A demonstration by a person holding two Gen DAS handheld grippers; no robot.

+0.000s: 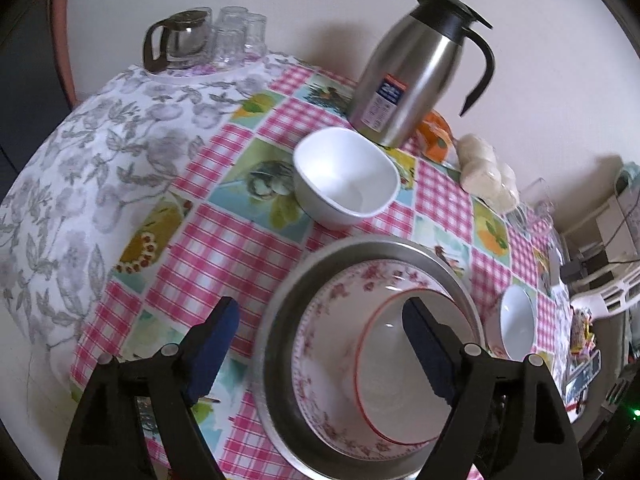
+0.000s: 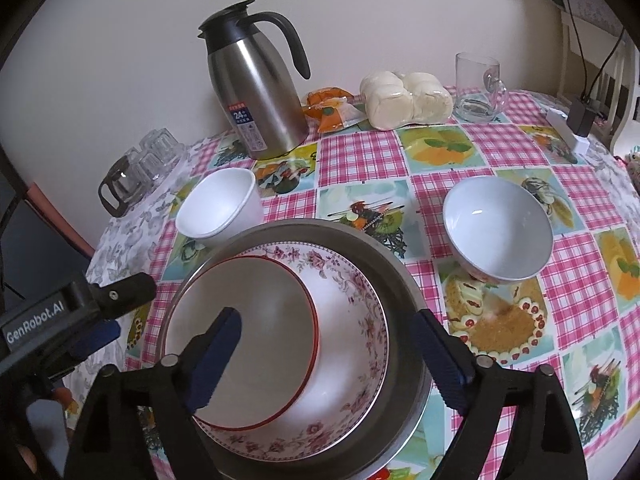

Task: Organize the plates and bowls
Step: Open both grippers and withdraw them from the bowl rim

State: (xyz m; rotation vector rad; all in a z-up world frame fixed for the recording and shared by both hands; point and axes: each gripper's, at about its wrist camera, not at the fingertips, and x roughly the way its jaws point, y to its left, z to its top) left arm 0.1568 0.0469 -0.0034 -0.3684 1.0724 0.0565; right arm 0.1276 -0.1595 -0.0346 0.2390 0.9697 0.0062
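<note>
Both my tongs hang released over the stack, nothing between the jaws: left gripper (image 1: 320, 356) straddles the near-left rim, right gripper (image 2: 330, 356) sits over the middle

Risks as I judge them:
- red-rimmed bowl (image 2: 248, 344) sits off-centre inside the floral bowl (image 2: 352, 320), leaning left; a bump from a pad could rock it or chip a rim
- steel basin (image 2: 404, 280) holds both; nudging it slides the whole nest on the slick tablecloth (image 2: 360, 156)
- white square bowl (image 1: 346, 176) is just beside the basin & near the thermos (image 1: 412, 76); a wide reach could clip either

Round white bowl (image 2: 498, 228) stands apart to the right, empty, like the square one
</note>
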